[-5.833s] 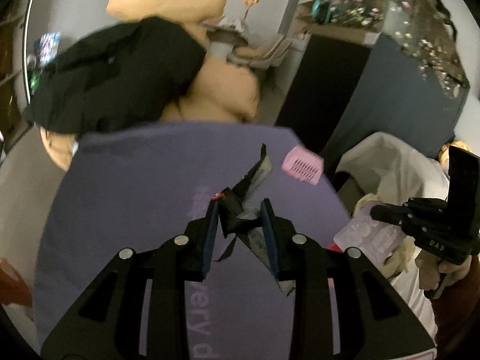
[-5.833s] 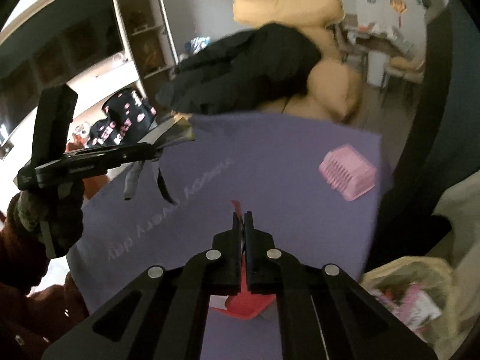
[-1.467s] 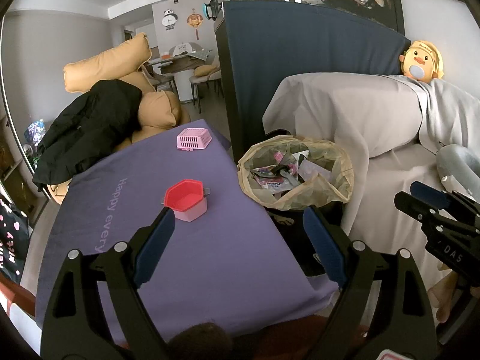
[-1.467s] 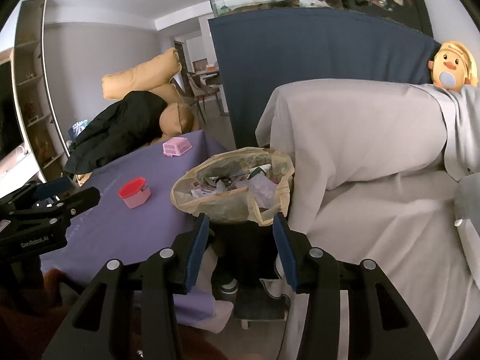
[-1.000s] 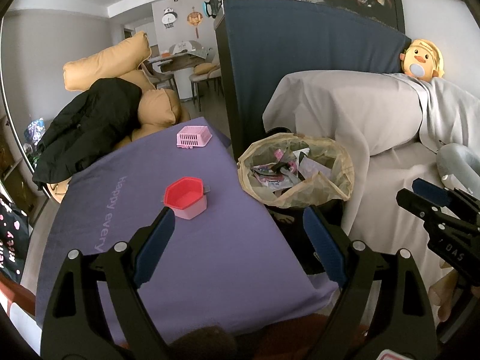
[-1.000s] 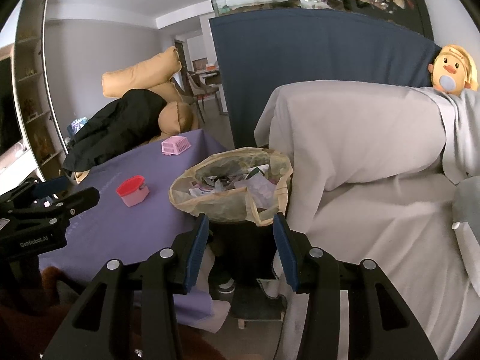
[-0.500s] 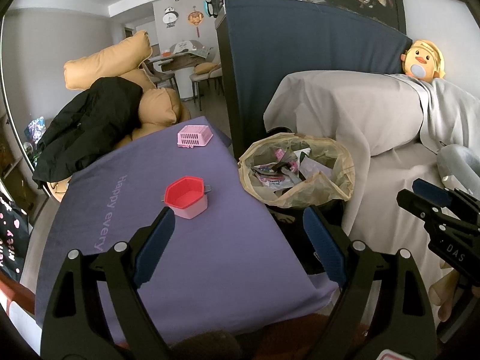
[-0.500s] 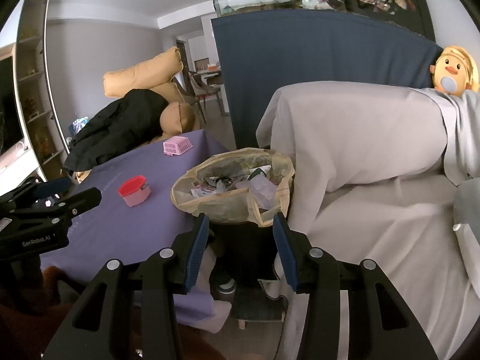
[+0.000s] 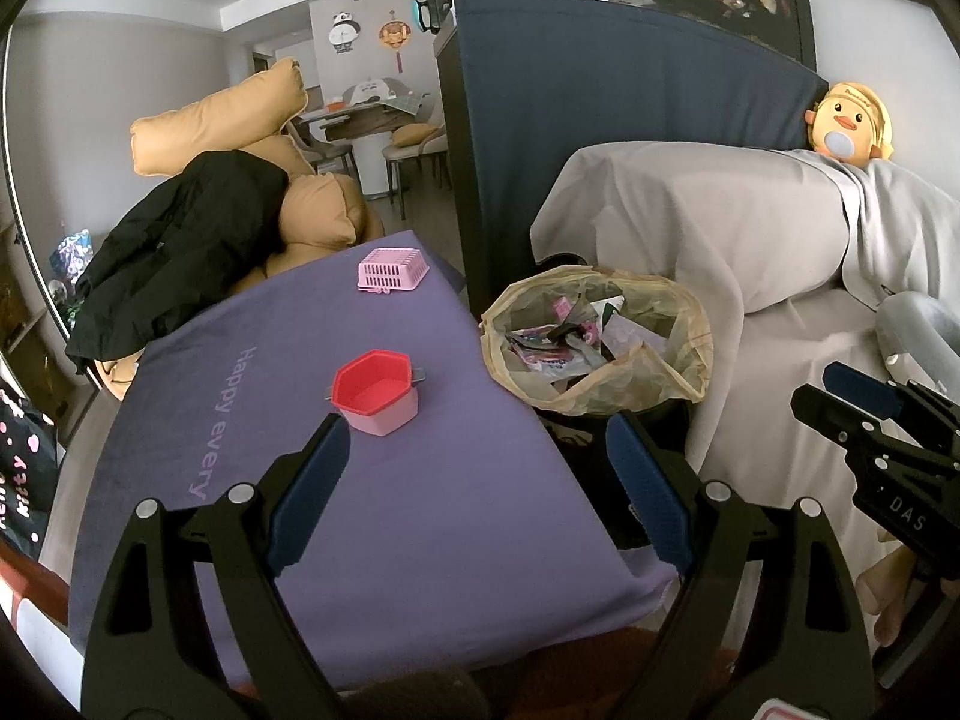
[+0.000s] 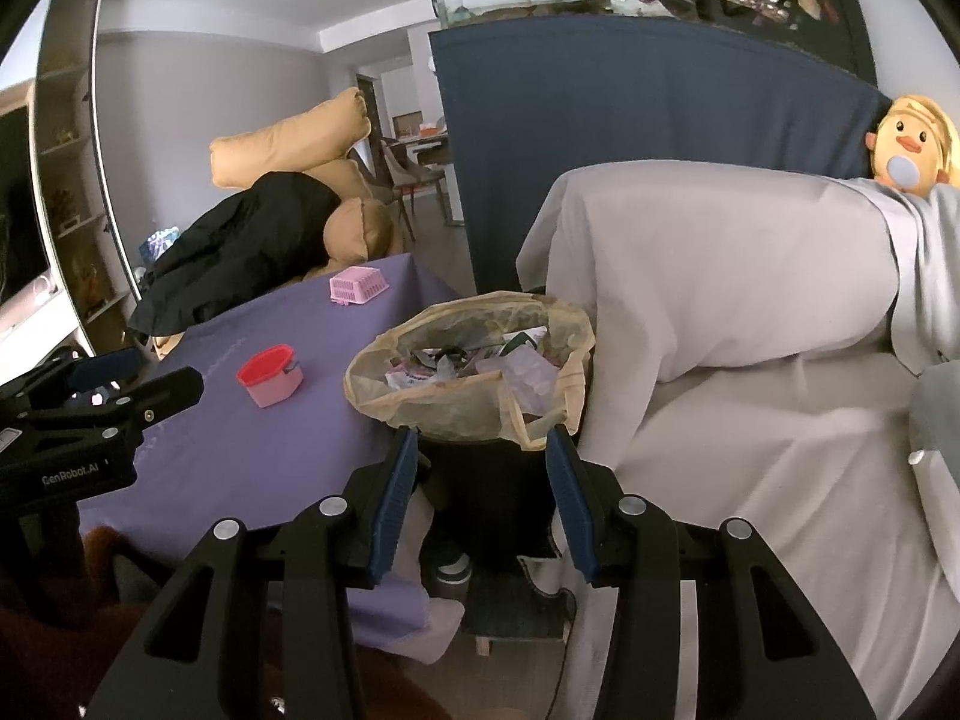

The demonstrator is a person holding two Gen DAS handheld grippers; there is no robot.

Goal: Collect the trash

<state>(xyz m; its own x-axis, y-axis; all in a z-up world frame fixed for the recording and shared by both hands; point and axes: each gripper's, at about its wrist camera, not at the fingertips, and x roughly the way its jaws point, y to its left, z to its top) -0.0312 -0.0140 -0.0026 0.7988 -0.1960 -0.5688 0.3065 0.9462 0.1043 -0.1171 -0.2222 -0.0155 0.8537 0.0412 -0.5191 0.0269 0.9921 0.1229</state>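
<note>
With wrappers heaped in the lined trash bin (image 9: 600,348) beside the purple bench (image 9: 384,480), left gripper (image 9: 474,480) and right gripper (image 10: 480,486) hover, jaws released and empty; collection looks finished, next finding any stray scrap.

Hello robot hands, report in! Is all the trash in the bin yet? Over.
Left gripper open, empty. Right gripper open, empty. Trash bin holds wrappers; purple table shows only a red-lidded pink box and pink basket. Nothing in the way.
</note>
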